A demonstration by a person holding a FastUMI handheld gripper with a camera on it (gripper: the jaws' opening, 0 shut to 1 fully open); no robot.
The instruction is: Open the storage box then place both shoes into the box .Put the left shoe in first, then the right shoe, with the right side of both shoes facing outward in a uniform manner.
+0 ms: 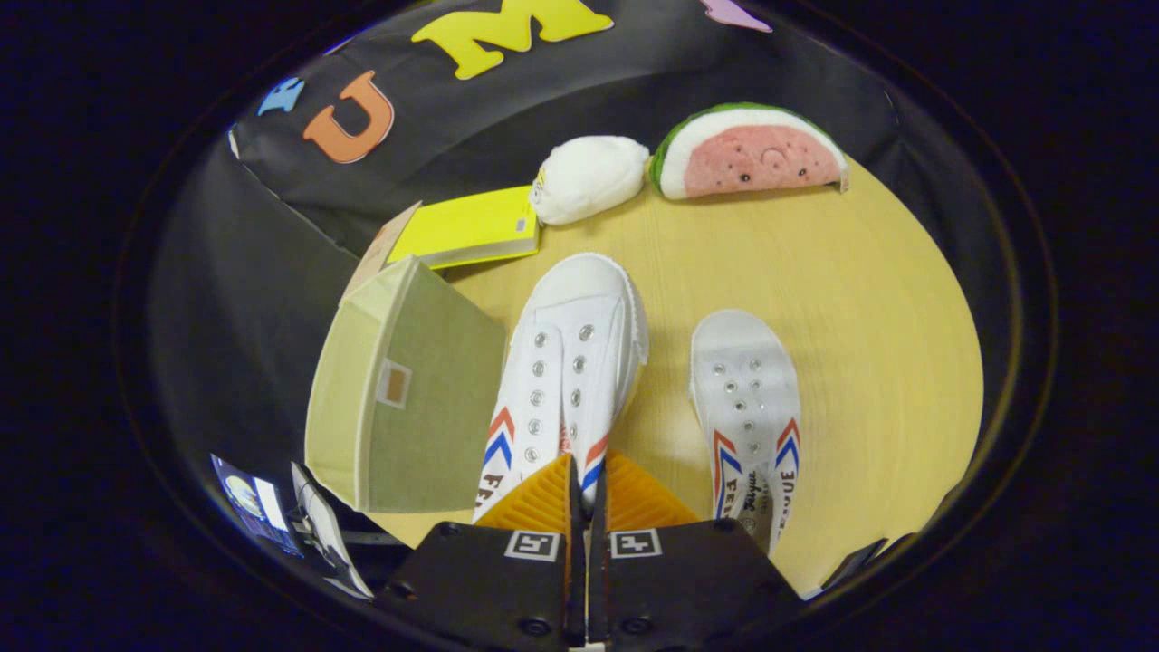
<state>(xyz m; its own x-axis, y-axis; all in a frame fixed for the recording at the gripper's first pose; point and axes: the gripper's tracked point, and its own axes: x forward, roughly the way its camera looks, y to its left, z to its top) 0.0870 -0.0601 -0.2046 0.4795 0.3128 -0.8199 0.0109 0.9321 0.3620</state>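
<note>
We take the step in hand to be the pick-up of the first shoe: the tongs (587,484) are drawn nearly together, with only a thin slit between the two fingers, and the rear collar of the nearer shoe (566,380) sits in that slit, so we judge they have it pinched at the heel opening, though we cannot confirm how firmly both fingers bear on the canvas. This shoe appears lifted or tilted toward the camera, toe pointing away from the fingers; whether it is the left one we cannot tell for certain. The second shoe (750,412) lies flat on the surface (860,299), just beside the first on its right, toe also pointing away. The storage box (407,389) stands just to the left of the held shoe, close to touching it, its fabric side toward us; we cannot see whether the lid is open or where the mouth faces. Judgement on the next move: carry the held shoe leftward to the box mouth and orient it with its right side outward before release. Beyond the shoes lie a yellow book (471,226), a white plush (589,177) and a watermelon plush (751,154), well clear of the path.
</note>
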